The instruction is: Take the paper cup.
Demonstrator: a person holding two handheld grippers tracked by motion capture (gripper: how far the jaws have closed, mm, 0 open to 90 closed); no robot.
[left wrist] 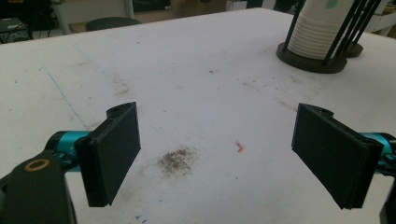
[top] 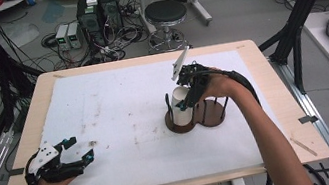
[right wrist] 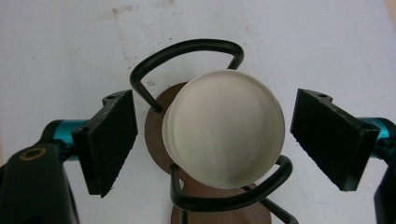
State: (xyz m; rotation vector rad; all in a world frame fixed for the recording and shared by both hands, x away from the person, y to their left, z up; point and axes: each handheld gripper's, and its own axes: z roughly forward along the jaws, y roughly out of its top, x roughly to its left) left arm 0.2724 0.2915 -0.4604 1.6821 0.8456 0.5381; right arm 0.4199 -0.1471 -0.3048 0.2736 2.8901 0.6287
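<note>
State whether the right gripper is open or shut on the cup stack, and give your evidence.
Open. In the right gripper view, the right gripper has its jaws standing clear on either side of the cup stack, with white table showing in both gaps.

Cup stack [top: 181, 105] in rack [top: 196, 117] at table's [top: 269, 125] centre-right, R gripper [top: 185, 100] above; L gripper [top: 80, 149] near-left.

Open tool [left wrist: 218, 154] over stained table [left wrist: 187, 84]

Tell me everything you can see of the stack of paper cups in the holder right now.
The stack of paper cups is white, nested upside down, flat bases uppermost, ribbed rims showing low in the left gripper view. It stands upright on a round brown holder between black wire loops. The right gripper, jaws open, flanks the top cup without touching it.
</note>
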